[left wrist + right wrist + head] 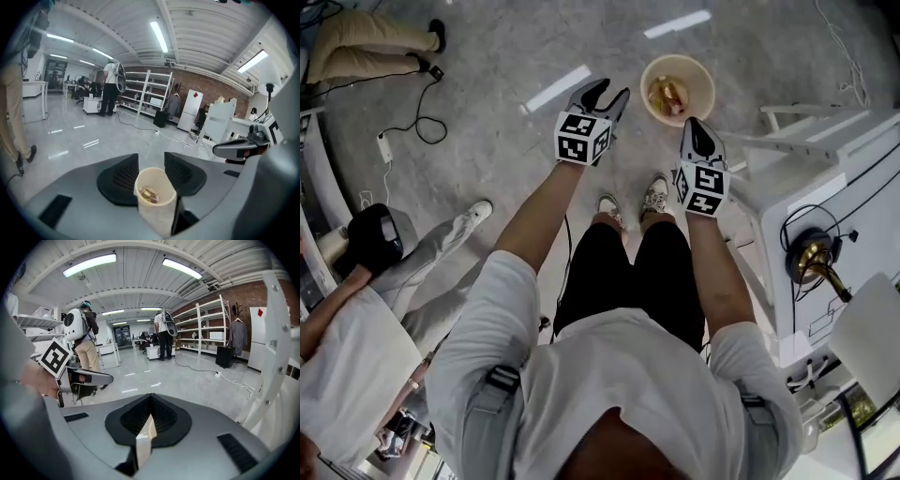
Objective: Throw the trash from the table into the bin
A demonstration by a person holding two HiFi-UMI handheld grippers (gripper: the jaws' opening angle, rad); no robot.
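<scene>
A beige bin (pixel 678 89) stands on the grey floor ahead of my feet, with some trash (pixel 667 96) lying in it. My left gripper (pixel 612 91) is held out over the floor left of the bin, jaws apart and nothing between them. In the left gripper view the bin (pixel 154 206) and its trash (pixel 150 194) show far below through the gap of that gripper (pixel 151 159). My right gripper (pixel 694 124) hovers just short of the bin, shut and empty. In the right gripper view only a sliver of the bin (pixel 145 441) shows below its closed jaws (pixel 151 397).
A white table (pixel 806 187) with cables and a brass object (pixel 814 258) stands at my right. Another person (pixel 356 328) is close at my left. A cable and power strip (pixel 384 145) lie on the floor far left. White shelving (pixel 150 91) stands across the room.
</scene>
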